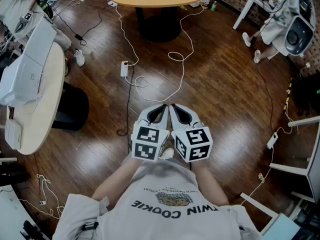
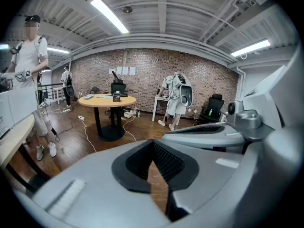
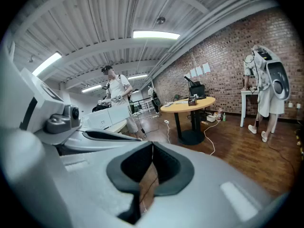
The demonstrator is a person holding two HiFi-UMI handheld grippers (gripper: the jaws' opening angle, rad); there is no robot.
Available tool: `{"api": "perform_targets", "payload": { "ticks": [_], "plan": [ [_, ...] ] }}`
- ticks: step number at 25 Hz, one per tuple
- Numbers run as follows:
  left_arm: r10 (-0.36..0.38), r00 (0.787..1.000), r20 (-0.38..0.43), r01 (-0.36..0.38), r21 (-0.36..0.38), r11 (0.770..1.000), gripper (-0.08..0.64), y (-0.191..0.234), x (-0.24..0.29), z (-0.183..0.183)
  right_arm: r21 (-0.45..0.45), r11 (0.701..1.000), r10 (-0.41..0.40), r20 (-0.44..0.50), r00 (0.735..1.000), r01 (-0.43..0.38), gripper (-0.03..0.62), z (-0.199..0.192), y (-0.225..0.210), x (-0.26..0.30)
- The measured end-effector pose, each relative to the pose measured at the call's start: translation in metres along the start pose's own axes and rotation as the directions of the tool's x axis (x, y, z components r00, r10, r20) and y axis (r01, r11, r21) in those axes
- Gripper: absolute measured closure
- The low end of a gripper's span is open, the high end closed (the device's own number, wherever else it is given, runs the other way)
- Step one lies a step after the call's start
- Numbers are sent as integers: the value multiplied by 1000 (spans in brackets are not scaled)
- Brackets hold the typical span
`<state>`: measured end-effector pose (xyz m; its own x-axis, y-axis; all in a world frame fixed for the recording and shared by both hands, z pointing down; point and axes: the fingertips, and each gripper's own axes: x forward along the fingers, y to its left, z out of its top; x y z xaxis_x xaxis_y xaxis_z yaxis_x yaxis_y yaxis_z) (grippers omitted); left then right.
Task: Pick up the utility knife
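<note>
Left gripper (image 1: 161, 109) and right gripper (image 1: 176, 109) are held clenched and empty, well short of the round table (image 1: 150, 3). Approach is judged outstanding, and the utility knife is not made out.

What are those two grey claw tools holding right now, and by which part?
Nothing. The grey left gripper and the grey right gripper both have their jaws closed together, with only brown wooden floor visible beyond them.
</note>
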<state>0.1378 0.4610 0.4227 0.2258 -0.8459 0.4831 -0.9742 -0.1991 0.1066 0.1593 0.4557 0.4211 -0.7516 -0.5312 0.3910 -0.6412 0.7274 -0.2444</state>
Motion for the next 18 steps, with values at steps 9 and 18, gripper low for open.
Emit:
{"api": "perform_targets", "payload": {
  "ticks": [9, 18],
  "plan": [
    [-36, 999, -20, 36, 2, 999, 552, 44, 60, 17, 2, 999, -49, -17, 999, 49, 592, 21, -36, 64],
    [-65, 998, -3, 65, 26, 998, 552, 127, 102, 68, 1, 996, -87, -1, 996, 87, 592, 75, -41, 150]
  ]
}}
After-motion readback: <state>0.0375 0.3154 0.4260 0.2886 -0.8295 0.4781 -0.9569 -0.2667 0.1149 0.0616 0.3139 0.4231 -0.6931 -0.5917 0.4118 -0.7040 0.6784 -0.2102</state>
